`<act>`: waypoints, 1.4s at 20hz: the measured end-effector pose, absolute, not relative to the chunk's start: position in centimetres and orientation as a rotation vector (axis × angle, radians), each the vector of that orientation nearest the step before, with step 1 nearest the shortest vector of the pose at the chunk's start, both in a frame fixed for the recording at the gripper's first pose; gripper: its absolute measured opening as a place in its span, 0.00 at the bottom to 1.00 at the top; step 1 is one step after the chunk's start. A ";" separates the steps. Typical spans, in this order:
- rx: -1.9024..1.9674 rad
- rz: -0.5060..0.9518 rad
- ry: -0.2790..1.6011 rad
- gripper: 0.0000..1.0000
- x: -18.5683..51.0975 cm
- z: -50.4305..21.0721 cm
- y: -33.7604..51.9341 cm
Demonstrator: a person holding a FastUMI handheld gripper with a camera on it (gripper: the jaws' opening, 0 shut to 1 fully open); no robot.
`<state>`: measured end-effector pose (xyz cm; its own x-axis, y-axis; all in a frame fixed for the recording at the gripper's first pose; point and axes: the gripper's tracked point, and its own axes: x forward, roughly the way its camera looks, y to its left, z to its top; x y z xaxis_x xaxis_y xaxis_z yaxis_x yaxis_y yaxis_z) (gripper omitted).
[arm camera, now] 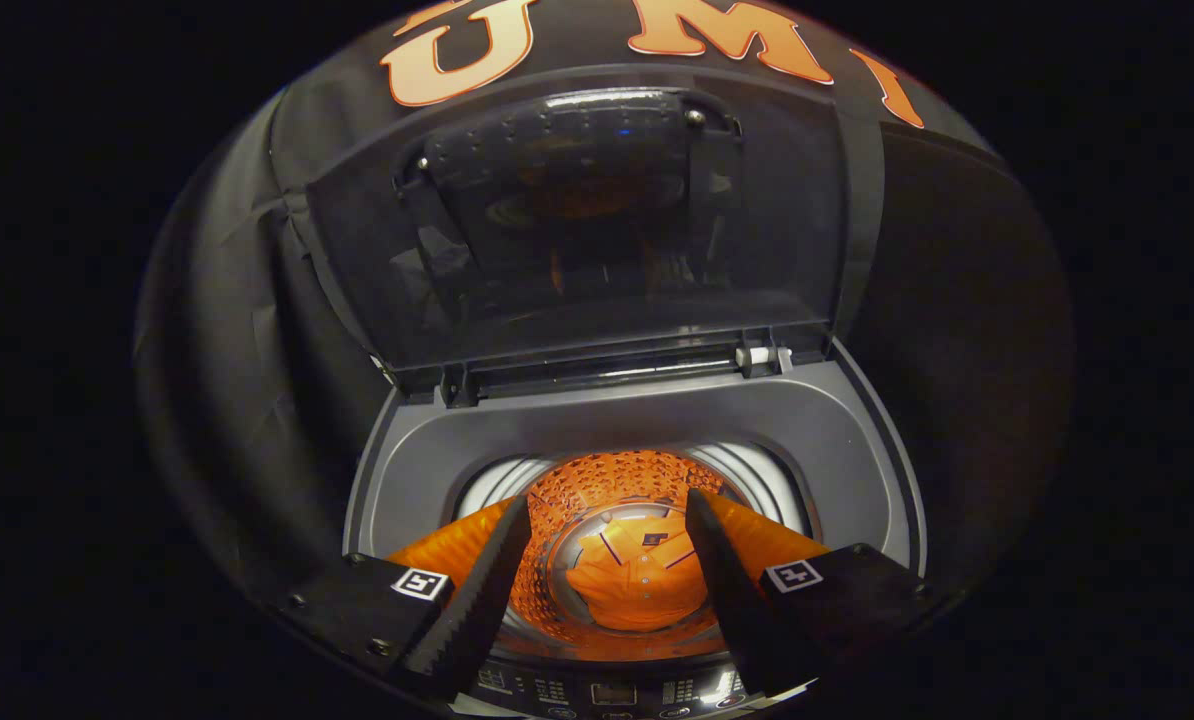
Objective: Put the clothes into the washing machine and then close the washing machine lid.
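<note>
A top-loading washing machine (837,430) stands below me with its glass lid (577,220) raised upright at the back. An orange garment (637,580) lies at the bottom of the drum (617,480), seen between my fingers and well below them. My gripper (609,505) hovers over the drum mouth, open, with nothing between its fingers (487,580). The lid's hinge (762,357) sits at the back right of the grey top frame.
The machine's control panel (612,692) runs along the front edge just under my fingers. Black cloth walls (237,330) close in behind and on both sides of the machine.
</note>
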<state>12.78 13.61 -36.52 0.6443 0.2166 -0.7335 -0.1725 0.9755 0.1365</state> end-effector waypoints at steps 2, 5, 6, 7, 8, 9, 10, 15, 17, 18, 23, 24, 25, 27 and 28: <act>0.055 0.229 0.818 0.99 12.7 -35.2 13.7; 0.061 0.245 0.766 0.99 12.4 -32.4 13.8; 0.066 0.251 0.744 0.99 12.2 -31.0 13.9; 0.072 0.258 0.721 0.99 12.3 -29.6 14.0; 0.080 0.264 0.693 0.99 12.4 -27.9 14.0; 0.089 0.267 0.658 0.99 12.6 -26.2 14.1; 0.094 0.262 0.623 0.99 12.9 -24.4 13.9; 0.122 0.252 0.417 0.98 16.5 -13.5 13.1; 0.099 0.258 0.360 0.98 19.6 -10.9 13.0; 0.087 0.249 0.343 0.98 21.1 -9.9 12.5; 0.023 0.204 0.303 0.98 28.3 -8.1 11.2; 0.011 0.202 0.311 0.98 29.5 -8.4 11.3; 0.004 0.212 0.315 0.98 30.7 -8.9 11.6; 0.004 0.241 0.349 0.98 32.2 -10.5 12.4; 0.008 0.250 0.370 0.98 32.7 -11.2 12.7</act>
